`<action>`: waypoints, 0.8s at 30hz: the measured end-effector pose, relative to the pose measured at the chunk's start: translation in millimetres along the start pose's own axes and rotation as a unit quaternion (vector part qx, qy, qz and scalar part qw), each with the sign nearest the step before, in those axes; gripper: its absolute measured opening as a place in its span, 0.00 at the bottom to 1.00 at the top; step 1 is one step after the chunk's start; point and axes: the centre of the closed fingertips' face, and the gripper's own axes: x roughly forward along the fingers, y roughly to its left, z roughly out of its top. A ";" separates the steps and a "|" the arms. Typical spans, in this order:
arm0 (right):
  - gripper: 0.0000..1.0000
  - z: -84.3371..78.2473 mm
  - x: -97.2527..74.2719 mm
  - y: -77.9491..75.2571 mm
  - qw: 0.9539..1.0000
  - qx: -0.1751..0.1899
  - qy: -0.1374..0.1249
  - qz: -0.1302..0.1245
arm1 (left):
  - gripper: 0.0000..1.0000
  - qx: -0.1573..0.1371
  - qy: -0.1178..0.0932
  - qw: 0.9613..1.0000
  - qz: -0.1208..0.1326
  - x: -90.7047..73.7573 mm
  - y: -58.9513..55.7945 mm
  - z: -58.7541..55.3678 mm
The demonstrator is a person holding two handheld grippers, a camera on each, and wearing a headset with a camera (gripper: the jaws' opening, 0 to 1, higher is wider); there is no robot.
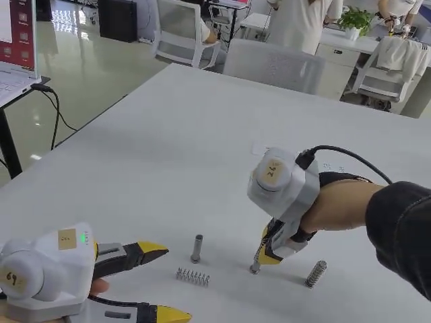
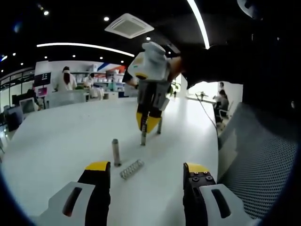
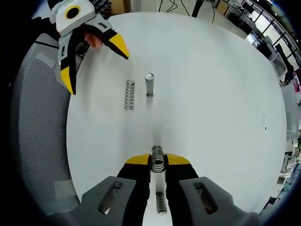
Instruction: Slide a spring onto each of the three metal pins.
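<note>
Low at centre frame, the right gripper [image 1: 259, 261] pinches a spring [image 3: 157, 161] over a metal pin [image 1: 254, 268]; lower left, the left gripper [image 1: 176, 282] holds its jaws spread.

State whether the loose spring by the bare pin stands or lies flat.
Lies flat: the spring rests on its side beside the upright pin.

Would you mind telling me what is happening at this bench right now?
A person holds a gripper in each hand over a white table. The right gripper is shut on a spring, apparently over an upright pin. The left gripper is open, near a bare pin standing upright and a loose spring lying beside it. A third spring rests farther right.
</note>
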 end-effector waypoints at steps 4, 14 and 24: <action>0.09 -0.2 6.2 2.2 1.000 0.003 0.003 0.004 | 0.57 -0.001 0.000 1.000 0.001 -0.5 0.3 -0.1; 0.09 -1.6 15.3 4.2 1.000 0.001 0.013 0.006 | 0.57 -0.002 0.000 1.000 0.004 -0.3 0.1 0.4; 0.09 -3.9 20.3 5.0 1.000 0.006 0.016 0.009 | 0.57 -0.005 -0.002 1.000 0.007 -0.8 1.4 -0.2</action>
